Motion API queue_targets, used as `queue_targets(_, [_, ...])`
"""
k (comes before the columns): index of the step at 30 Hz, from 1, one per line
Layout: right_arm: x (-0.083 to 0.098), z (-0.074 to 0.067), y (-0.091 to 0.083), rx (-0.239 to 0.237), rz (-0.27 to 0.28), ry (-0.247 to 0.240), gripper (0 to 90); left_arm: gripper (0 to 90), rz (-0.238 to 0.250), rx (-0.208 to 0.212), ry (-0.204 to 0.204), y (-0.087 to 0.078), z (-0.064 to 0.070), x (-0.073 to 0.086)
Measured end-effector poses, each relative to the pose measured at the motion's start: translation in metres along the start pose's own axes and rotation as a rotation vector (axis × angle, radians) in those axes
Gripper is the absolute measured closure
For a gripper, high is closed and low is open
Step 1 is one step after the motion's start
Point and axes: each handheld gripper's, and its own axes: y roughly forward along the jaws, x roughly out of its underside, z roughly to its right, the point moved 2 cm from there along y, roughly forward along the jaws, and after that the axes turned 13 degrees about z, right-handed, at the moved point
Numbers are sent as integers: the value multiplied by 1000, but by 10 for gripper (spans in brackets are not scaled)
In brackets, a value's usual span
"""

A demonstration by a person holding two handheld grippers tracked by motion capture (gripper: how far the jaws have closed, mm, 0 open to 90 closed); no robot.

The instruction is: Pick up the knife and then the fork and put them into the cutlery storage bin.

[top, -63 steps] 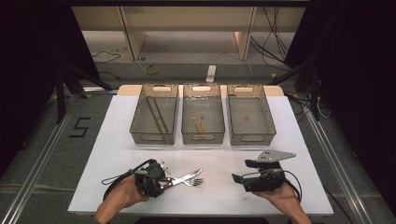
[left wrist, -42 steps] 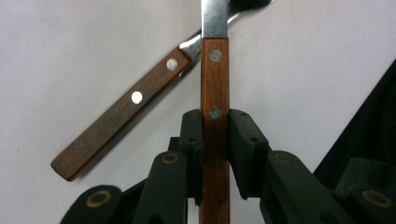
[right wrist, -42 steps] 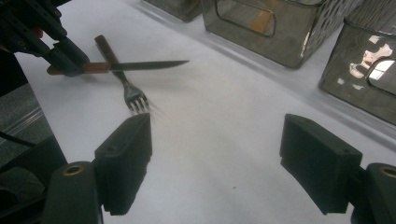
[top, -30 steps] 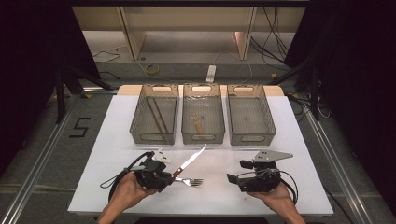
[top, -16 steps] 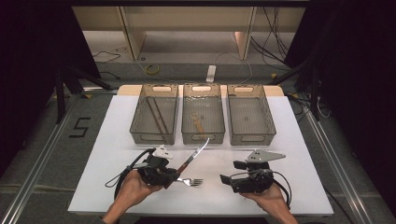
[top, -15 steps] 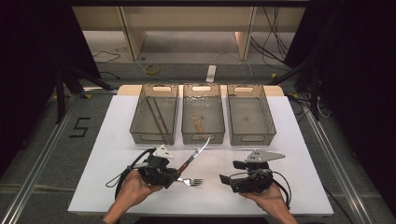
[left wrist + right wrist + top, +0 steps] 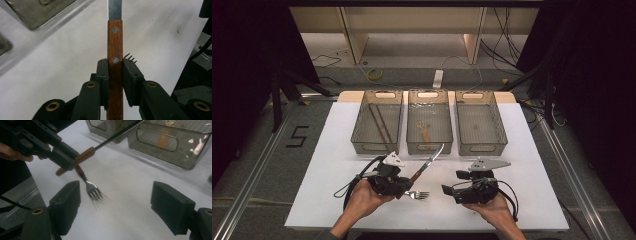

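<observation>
A wooden-handled knife (image 7: 428, 162) is clamped by its handle (image 7: 115, 45) in my left gripper (image 7: 115, 72), which is shut on it. The blade slants up off the table toward the middle bin (image 7: 429, 145). A metal fork (image 7: 418, 194) lies flat on the white table just under the knife, tines (image 7: 93, 192) pointing right. My right gripper (image 7: 447, 192) rests low at the front right of the table, jaws open wide (image 7: 117, 202) and aimed at the fork, with nothing between them. In the right gripper view the left gripper (image 7: 57, 152) and the knife handle (image 7: 85, 155) show at upper left.
Three clear plastic bins stand in a row at the back of the table. The left bin (image 7: 377, 142) holds dark thin sticks, the middle one a brown wooden utensil, and the right bin (image 7: 479, 145) stands beside it. White tabletop (image 7: 537, 165) stretches either side of the hands.
The left gripper took the knife off the table and has carried it up and slightly toward the bins. The right gripper has shifted a little to the left, toward the fork.
</observation>
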Motion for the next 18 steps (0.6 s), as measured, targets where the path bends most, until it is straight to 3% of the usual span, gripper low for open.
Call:
queue_targets(7, [-2,0,4,6,-1,2,264,757,10,9,11,6,6,-7])
queue_targets(18, [-7,-1,16,-21,13,82,368,757,35,20,-4,13,11,-11])
